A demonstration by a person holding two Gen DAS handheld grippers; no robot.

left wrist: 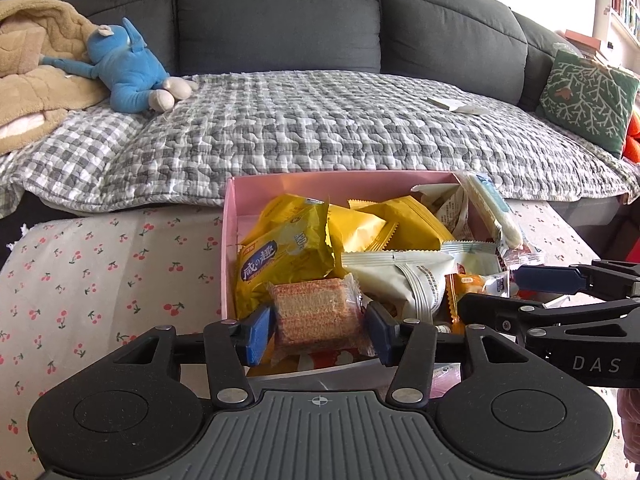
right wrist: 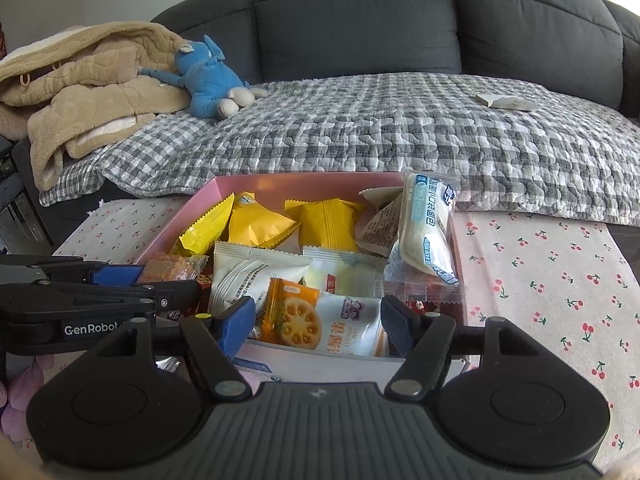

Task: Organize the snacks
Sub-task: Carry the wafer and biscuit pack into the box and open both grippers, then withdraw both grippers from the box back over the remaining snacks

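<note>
Snacks fill the pink cardboard box [left wrist: 229, 240] that sits on my cherry-print tablecloth [left wrist: 100, 272], pushed against the table's far edge below the grey checked quilt [left wrist: 320, 120] on the dark grey sofa [left wrist: 280, 20].

My left gripper [left wrist: 318, 330] hovers at the box's near-left corner. Its blue pads [left wrist: 256, 334] stand apart on either side of a clear-wrapped wafer biscuit block [left wrist: 316, 314]; I see slim gaps, so the pads flank the wrapper rather than pinch it. A large yellow cracker bag with blue lettering [left wrist: 280, 256] lies just behind it along the left wall.

My right gripper [right wrist: 318, 328] hangs over the near edge, further right. Its jaws are spread wide, with an orange-and-white biscuit packet printed with a flower-shaped cookie [right wrist: 320, 320] lying between them, not squeezed. Behind it lie a white foil pouch [right wrist: 248, 280] and several yellow crimped sachets [right wrist: 324, 224]. A pale bread roll in a blue-printed clear wrapper [right wrist: 428, 228] leans on the box's right wall near the far-right corner.

On the sofa, a blue plush toy [right wrist: 208, 76] rests against a tan fleece blanket [right wrist: 80, 92].
</note>
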